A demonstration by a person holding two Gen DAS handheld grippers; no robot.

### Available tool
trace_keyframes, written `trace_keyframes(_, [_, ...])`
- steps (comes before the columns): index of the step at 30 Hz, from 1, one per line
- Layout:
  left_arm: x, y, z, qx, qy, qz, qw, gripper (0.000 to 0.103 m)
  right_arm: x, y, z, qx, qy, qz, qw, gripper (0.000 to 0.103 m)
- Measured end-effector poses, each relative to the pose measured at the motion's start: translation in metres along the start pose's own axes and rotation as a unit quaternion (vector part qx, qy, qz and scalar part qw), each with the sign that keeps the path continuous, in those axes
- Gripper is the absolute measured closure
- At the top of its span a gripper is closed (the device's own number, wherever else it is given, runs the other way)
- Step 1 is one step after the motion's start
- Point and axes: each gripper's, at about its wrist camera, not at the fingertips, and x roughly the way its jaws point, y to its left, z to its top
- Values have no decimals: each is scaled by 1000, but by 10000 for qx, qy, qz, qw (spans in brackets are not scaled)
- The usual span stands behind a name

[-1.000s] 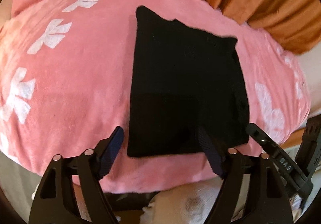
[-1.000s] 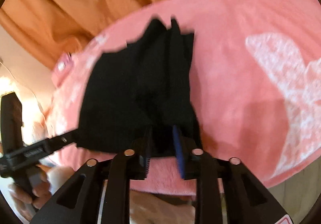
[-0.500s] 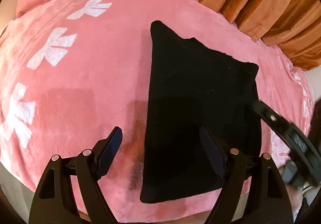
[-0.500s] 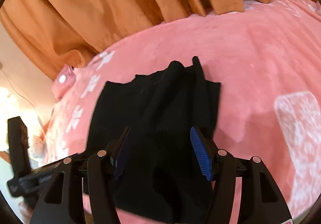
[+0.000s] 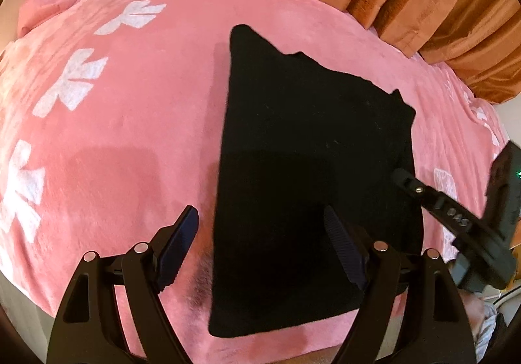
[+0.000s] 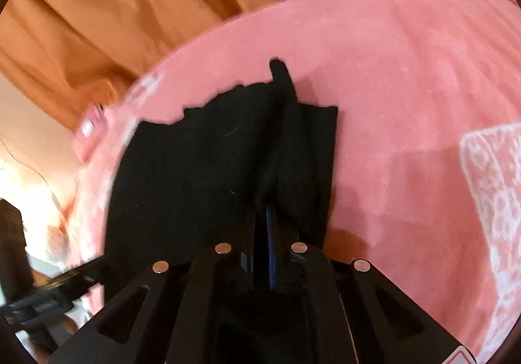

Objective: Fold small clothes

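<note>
Between right jaws: black cloth (image 6: 221, 168).

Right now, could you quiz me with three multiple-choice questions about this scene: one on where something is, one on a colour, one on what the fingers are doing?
1. Where does the black cloth lie?
A. On the pink blanket
B. On the curtain
C. On a bare floor

2. What colour is the curtain?
A. Blue
B. Orange
C. White

3. What are the right gripper fingers doing?
A. Spread wide over the blanket
B. Holding a hanger
C. Shut on the cloth

Answers:
1 A, pink shows all around the cloth.
2 B, orange folds hang behind the blanket.
3 C, cloth bunches into a ridge between the closed fingers, while the left gripper stands open.
</note>
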Motion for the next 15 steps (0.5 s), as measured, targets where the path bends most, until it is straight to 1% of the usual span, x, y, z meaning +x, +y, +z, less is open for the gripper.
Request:
trace_keyframes(1, [0,-1,-1,23,-4,28,10000,26,-9,3,-2,-3,-133,-30,9999,90])
trace_keyframes(2, [-1,-1,-1,32,-8,20,10000,26,-17,5,-4,-22,-233,-66,9997,87])
trace_keyframes(3, [-1,-1,-1,30,-9,17,10000,26,-26,7,-7,-65,-296,-127,9995,86])
trace_keyframes(4, [0,-2,-1,25,-3,30,10000,26,-31,7,-9,-75,-345,-188,9992,78])
trace_keyframes(5, [0,-2,-1,17,1,32,10000,26,-35,6,-12,-63,-393,-251,9989,60])
trace_keyframes(6, [1,-3,0,17,10,25,10000,26,-40,4,-18,-41,-441,-314,9985,50])
trace_keyframes(7, [2,-4,0,24,31,23,10000,26,-41,1,-20,-26,-459,-349,9983,36])
trace_keyframes(9, [5,-5,2,26,69,4,10000,22,-40,-6,-28,105,-375,-404,9984,35])
trace_keyframes(10, [7,-5,3,7,96,-30,9999,21,-33,-12,-24,173,-301,-370,9987,35])
trace_keyframes(13, [18,-1,7,-113,238,-184,9995,19,-20,-18,-26,428,-104,-103,9990,35])
trace_keyframes(15, [25,3,8,-239,320,-294,9988,15,-13,-17,-27,475,-18,26,9989,35])
